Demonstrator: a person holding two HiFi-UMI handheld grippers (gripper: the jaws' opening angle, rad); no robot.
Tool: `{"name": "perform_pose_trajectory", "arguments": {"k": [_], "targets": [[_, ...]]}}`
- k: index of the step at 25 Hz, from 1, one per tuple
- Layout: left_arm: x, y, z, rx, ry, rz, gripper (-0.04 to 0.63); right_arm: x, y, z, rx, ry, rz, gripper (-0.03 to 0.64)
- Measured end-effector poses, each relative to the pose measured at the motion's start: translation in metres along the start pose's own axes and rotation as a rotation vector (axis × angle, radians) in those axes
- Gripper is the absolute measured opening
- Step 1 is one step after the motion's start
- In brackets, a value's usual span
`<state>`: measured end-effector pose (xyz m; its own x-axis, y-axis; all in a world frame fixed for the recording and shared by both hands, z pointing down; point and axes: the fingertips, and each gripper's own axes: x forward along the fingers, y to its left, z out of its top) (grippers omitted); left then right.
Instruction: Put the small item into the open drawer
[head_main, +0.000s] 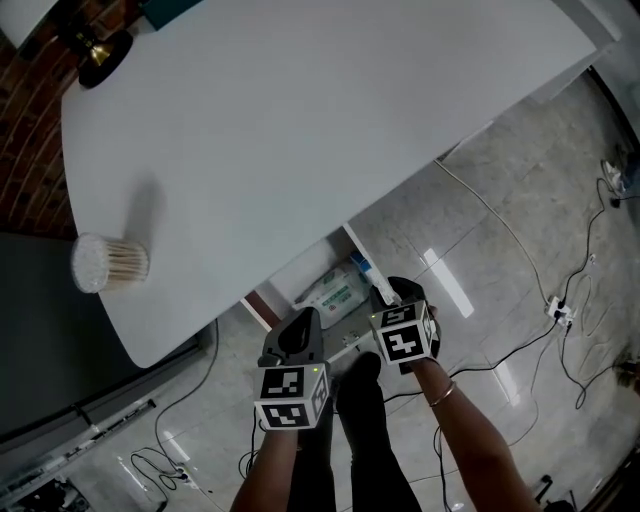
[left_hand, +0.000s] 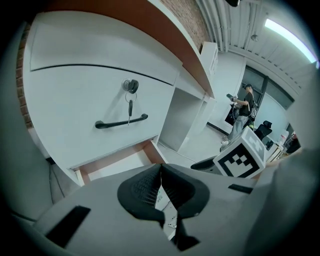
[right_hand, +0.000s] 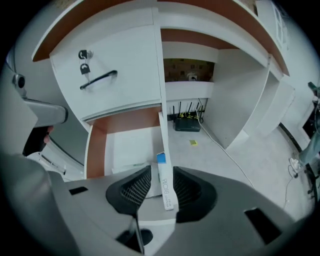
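Under the white table (head_main: 300, 130) the lower drawer (head_main: 262, 308) stands pulled out. In the right gripper view its white bottom (right_hand: 122, 145) shows. A slim white tube with a blue end (right_hand: 165, 182) lies along the drawer's right wall, and the head view shows its blue end (head_main: 362, 267). My right gripper (right_hand: 161, 175) hangs above it, open, the pads clear of the tube on both sides. It sits right of the drawer in the head view (head_main: 392, 298). My left gripper (left_hand: 160, 169) is shut with nothing in it and hovers before the drawer (left_hand: 120, 162), at the lower left in the head view (head_main: 303, 322).
A green-and-white packet (head_main: 335, 292) lies in the drawer. Above it is a shut drawer with a black handle (left_hand: 121, 121) and a key. A tub of sticks (head_main: 105, 263) lies on the table's left. A router (right_hand: 187, 123) and cables (head_main: 520, 240) sit on the floor. A person (left_hand: 242, 112) stands far off.
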<state>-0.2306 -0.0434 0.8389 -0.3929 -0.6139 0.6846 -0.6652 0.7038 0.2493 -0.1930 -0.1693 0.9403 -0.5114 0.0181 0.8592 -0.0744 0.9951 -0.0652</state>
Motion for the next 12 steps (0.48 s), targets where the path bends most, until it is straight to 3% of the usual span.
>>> {"name": "perform_pose_trajectory", "arguments": {"k": [12], "targets": [[-0.071,-0.034,0.062,0.069,-0.058,-0.035,0.021,-0.147,0.013,0.068,0.155,-0.241,0.012,0.138]]}}
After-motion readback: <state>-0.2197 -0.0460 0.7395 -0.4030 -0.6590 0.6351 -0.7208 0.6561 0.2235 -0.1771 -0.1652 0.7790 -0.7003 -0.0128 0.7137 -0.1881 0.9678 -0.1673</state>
